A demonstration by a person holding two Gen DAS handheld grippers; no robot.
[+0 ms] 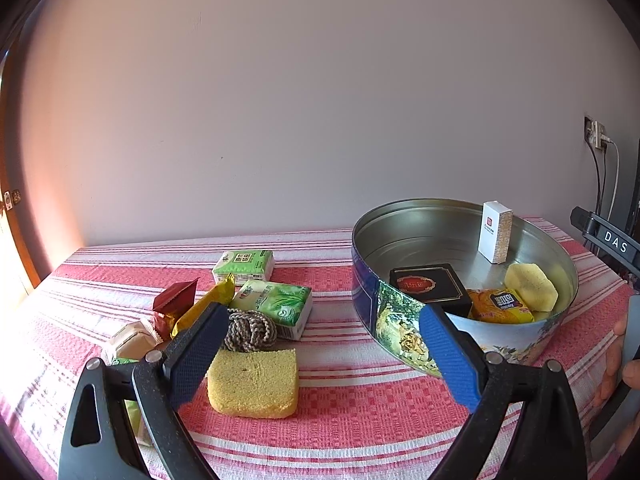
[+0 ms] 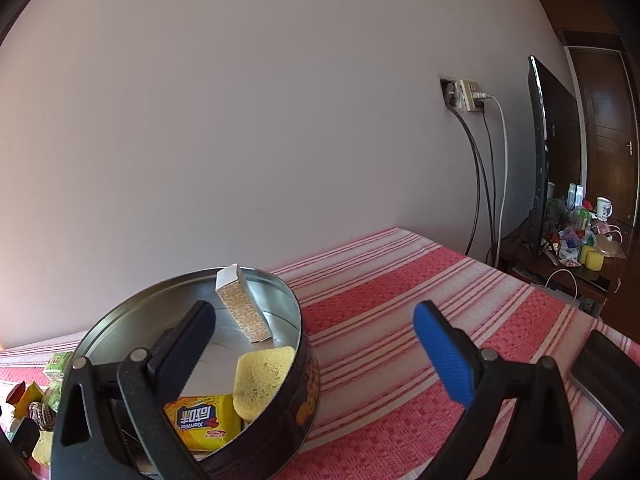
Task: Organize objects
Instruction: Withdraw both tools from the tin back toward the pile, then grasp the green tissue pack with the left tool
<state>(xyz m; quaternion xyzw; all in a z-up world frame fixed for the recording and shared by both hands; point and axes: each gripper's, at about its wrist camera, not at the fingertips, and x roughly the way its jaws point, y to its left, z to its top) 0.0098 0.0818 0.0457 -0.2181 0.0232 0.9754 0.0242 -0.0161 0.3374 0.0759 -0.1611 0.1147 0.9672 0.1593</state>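
Both the left gripper (image 1: 324, 344) and right gripper (image 2: 316, 344) are spread, holding nothing. The tin (image 1: 400, 320) holds a yellow packet (image 2: 202, 420) reading "XianWei", a sponge (image 1: 531, 286), a black box (image 1: 430, 286) and a white box (image 1: 495, 231). A second sponge (image 1: 254, 382) and green tissue packs (image 1: 276, 304) lie on the striped cloth (image 1: 360, 400) left of the tin; "DAS" shows on a black part (image 1: 608, 238) at the right edge.

The right hand-held gripper (image 2: 316, 344) hangs with its jaws wide apart and nothing between them, over the rim of a round tin (image 2: 298, 354) on the striped table (image 2: 400, 280). In the tin, a white box (image 2: 242, 308) leans tilted against the far wall; a yellow sponge (image 2: 260, 376) lies nearer, touching a yellow packet (image 2: 204, 420). Small items (image 2: 40, 400) crowd the left edge. A dark screen (image 2: 552, 152) stands at right.
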